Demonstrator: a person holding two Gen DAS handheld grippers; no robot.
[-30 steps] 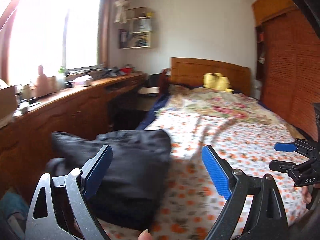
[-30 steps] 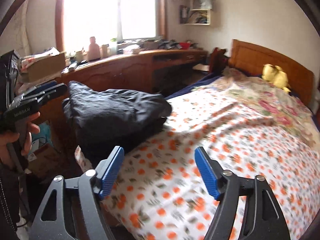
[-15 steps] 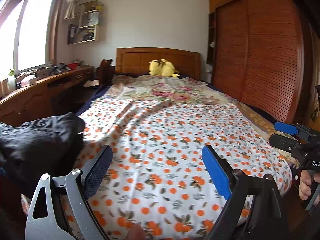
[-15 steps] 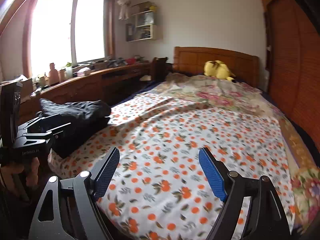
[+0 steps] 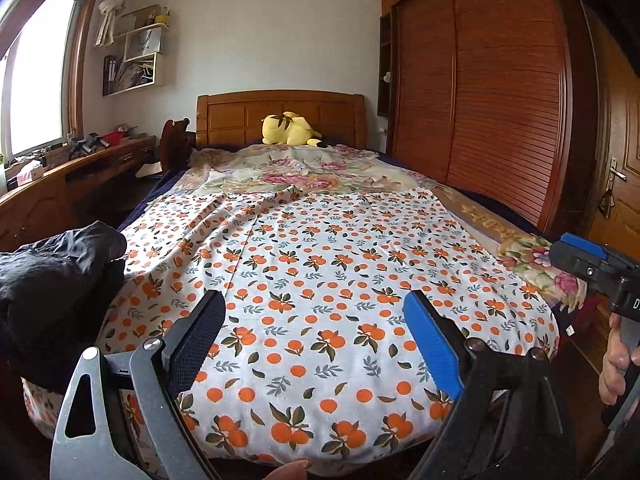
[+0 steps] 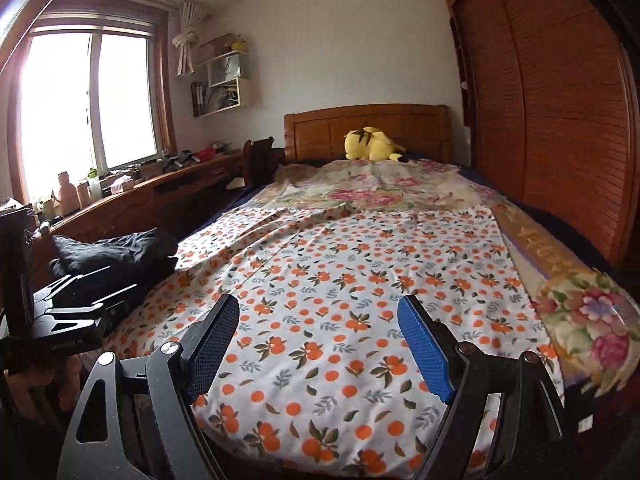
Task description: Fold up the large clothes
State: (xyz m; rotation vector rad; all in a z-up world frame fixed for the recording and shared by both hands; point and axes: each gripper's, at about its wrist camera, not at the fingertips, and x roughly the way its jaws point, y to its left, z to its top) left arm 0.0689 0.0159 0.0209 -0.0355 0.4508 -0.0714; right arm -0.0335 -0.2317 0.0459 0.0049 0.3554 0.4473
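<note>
Orange-print sheet [image 5: 320,272] lies lengthwise toward headboard [image 5: 280,114].

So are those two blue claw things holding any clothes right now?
No. The left gripper and right gripper are both open and empty above the orange-print sheet.

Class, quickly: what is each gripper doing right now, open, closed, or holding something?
Left gripper: open, holding nothing, above the orange-print sheet.
Right gripper: open, holding nothing, above the same sheet.

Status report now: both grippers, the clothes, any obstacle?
Left gripper open, empty; right gripper open, empty. Black clothes heaped on bed's left corner, untouched. Orange-print sheet otherwise bare.
</note>
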